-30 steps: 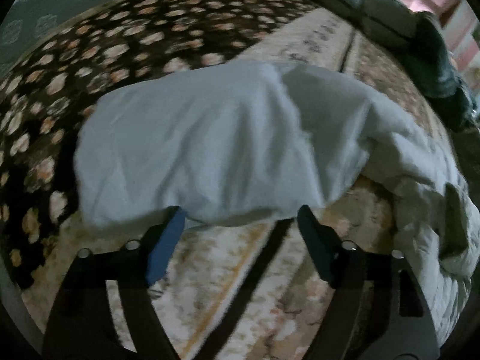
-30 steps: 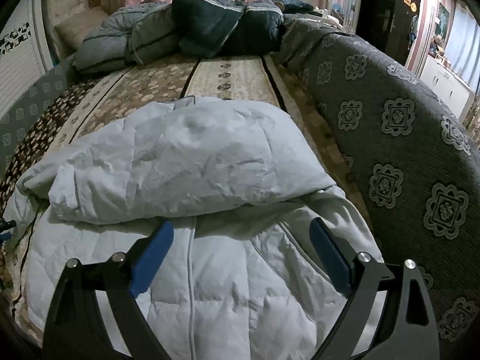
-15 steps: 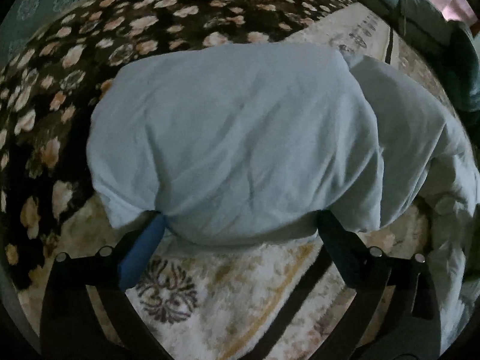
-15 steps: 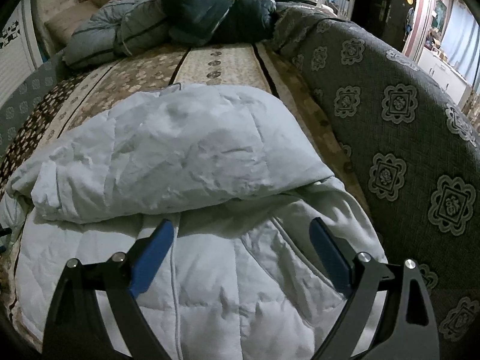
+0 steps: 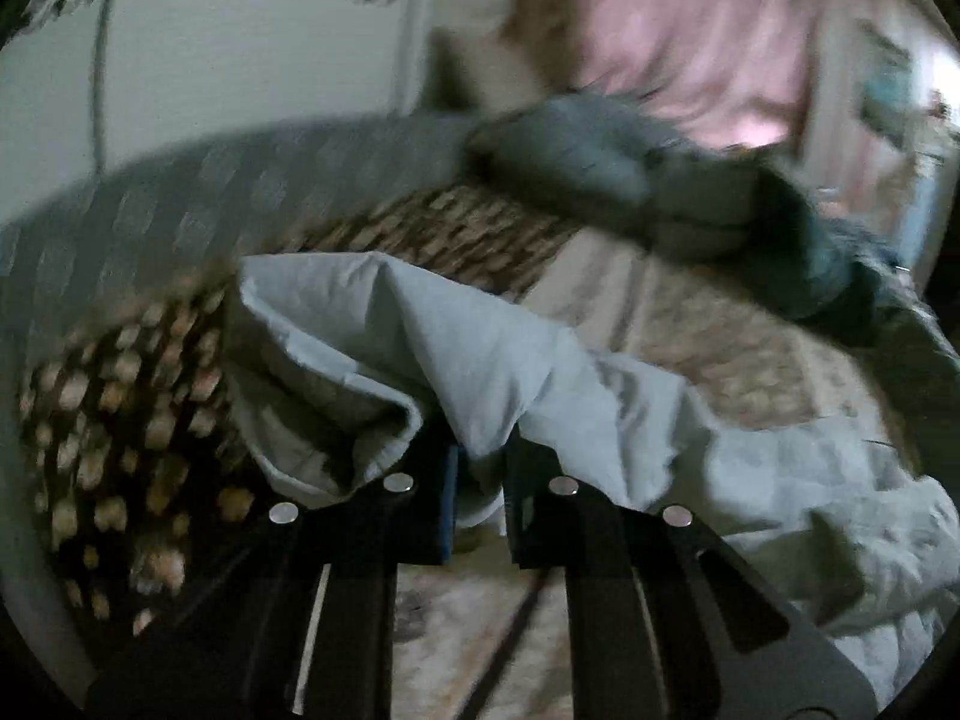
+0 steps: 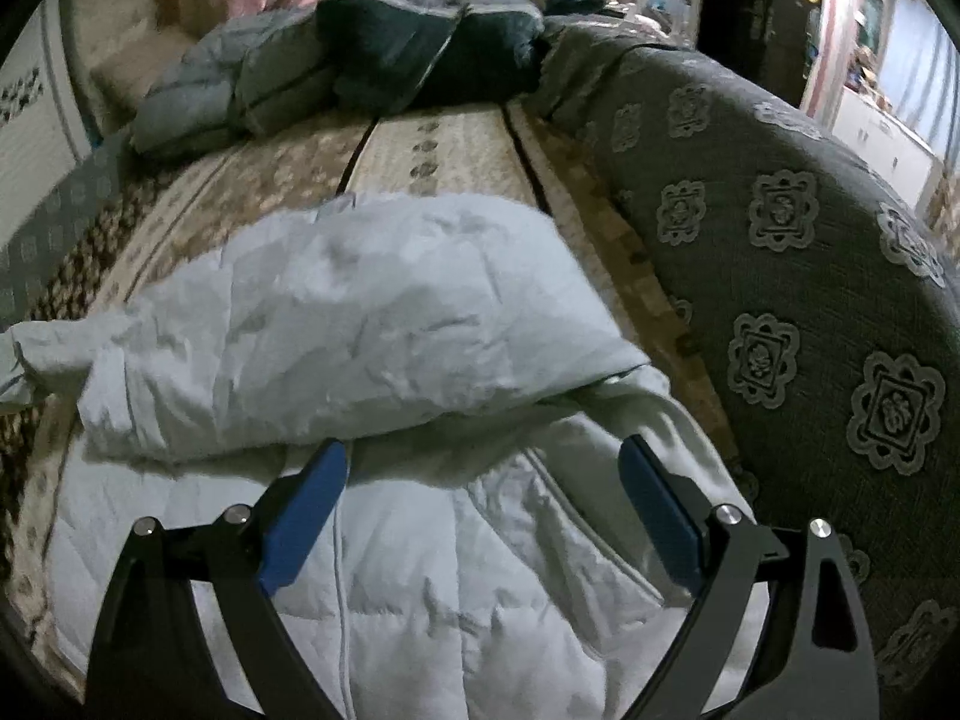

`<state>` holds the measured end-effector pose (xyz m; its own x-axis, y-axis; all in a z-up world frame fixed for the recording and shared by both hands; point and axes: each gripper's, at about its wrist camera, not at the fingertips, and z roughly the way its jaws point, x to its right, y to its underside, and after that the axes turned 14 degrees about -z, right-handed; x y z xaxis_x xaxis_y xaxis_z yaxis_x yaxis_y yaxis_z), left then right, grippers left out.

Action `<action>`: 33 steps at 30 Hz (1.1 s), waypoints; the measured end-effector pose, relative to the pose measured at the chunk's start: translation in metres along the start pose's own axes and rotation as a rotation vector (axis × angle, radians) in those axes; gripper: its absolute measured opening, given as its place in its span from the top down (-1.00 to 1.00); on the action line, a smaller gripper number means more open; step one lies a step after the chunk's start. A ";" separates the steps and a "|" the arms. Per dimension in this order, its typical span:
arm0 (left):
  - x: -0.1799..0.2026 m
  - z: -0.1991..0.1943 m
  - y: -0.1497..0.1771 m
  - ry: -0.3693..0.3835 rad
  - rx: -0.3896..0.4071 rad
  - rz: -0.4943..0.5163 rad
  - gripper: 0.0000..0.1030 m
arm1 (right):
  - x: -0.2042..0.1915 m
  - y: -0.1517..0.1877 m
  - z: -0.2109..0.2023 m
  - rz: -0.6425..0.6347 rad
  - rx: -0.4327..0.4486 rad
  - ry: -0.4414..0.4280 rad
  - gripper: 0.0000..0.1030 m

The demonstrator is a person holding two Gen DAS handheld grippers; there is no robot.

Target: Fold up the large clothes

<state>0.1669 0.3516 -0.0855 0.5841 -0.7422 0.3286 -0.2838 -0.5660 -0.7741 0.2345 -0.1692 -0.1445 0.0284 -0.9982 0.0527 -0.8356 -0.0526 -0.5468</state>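
Pale-blue jacket [image 6: 360, 324] lies along the bed [image 6: 444, 144]; left gripper [image 5: 480, 468] is closing, apparently pinching its sleeve [image 5: 480, 372] at the left edge; right gripper [image 6: 480, 480] gapes empty.

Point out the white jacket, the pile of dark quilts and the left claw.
white jacket [image 6: 372, 324]: right wrist view, folded upper part.
pile of dark quilts [image 6: 384, 42]: right wrist view, middle.
left claw [image 5: 480, 480]: left wrist view, between its fingertips.

Left gripper [image 5: 480, 468] closing, pinching a fold of the pale padded jacket [image 5: 480, 360] above the patterned bedspread [image 5: 120, 420].

bedding pile [image 5: 660, 192] motion-blurred, jacket [image 6: 420, 600] cropped below
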 end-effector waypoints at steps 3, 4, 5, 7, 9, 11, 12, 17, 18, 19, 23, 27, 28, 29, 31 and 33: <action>0.031 -0.022 0.001 0.100 0.024 -0.011 0.81 | 0.003 -0.001 -0.007 0.006 0.028 -0.009 -0.78; 0.044 -0.029 0.001 0.134 0.032 -0.012 0.81 | 0.003 -0.001 -0.008 0.003 0.032 -0.011 -0.78; 0.054 -0.035 0.003 0.158 0.037 -0.011 0.82 | 0.003 0.000 -0.010 0.000 0.036 -0.014 -0.78; 0.085 -0.045 0.008 0.212 0.055 0.019 0.84 | 0.007 0.002 -0.014 -0.003 0.042 -0.014 -0.78; 0.119 -0.059 0.018 0.262 0.073 0.079 0.86 | 0.013 0.005 -0.017 0.005 0.047 -0.012 -0.78; 0.154 -0.074 0.033 0.312 0.083 0.162 0.88 | 0.026 0.011 -0.020 0.025 0.050 -0.008 -0.78; 0.178 -0.079 0.044 0.343 0.085 0.225 0.89 | 0.032 0.013 -0.021 0.036 0.050 -0.004 -0.78; 0.265 -0.104 0.107 0.507 0.021 0.447 0.93 | 0.063 0.025 -0.021 0.100 0.045 0.004 -0.78; 0.288 -0.108 0.126 0.552 -0.011 0.496 0.93 | 0.067 0.027 -0.020 0.107 0.042 0.005 -0.78; 0.299 -0.110 0.137 0.574 -0.027 0.518 0.93 | 0.071 0.030 -0.019 0.112 0.039 0.006 -0.78; 0.349 -0.114 0.190 0.642 -0.125 0.584 0.84 | 0.081 0.037 -0.016 0.104 0.028 0.012 -0.78; 0.368 -0.124 0.220 0.703 -0.170 0.635 -0.02 | 0.095 0.041 -0.018 0.134 0.036 0.025 -0.78; 0.366 -0.135 0.224 0.732 -0.168 0.651 -0.42 | 0.096 0.042 -0.017 0.143 0.036 0.023 -0.78; 0.366 -0.142 0.227 0.748 -0.143 0.667 -0.58 | 0.097 0.042 -0.016 0.147 0.034 0.020 -0.78; 0.361 -0.156 0.229 0.759 -0.079 0.695 -0.91 | 0.092 0.041 -0.013 0.133 0.025 0.013 -0.78; 0.355 -0.160 0.228 0.752 -0.081 0.709 -0.91 | 0.086 0.039 -0.013 0.116 0.027 0.009 -0.78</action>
<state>0.1880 -0.0984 -0.0588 -0.3546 -0.9311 0.0858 -0.4437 0.0868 -0.8920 0.1976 -0.2564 -0.1503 -0.0722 -0.9974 -0.0049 -0.8178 0.0620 -0.5721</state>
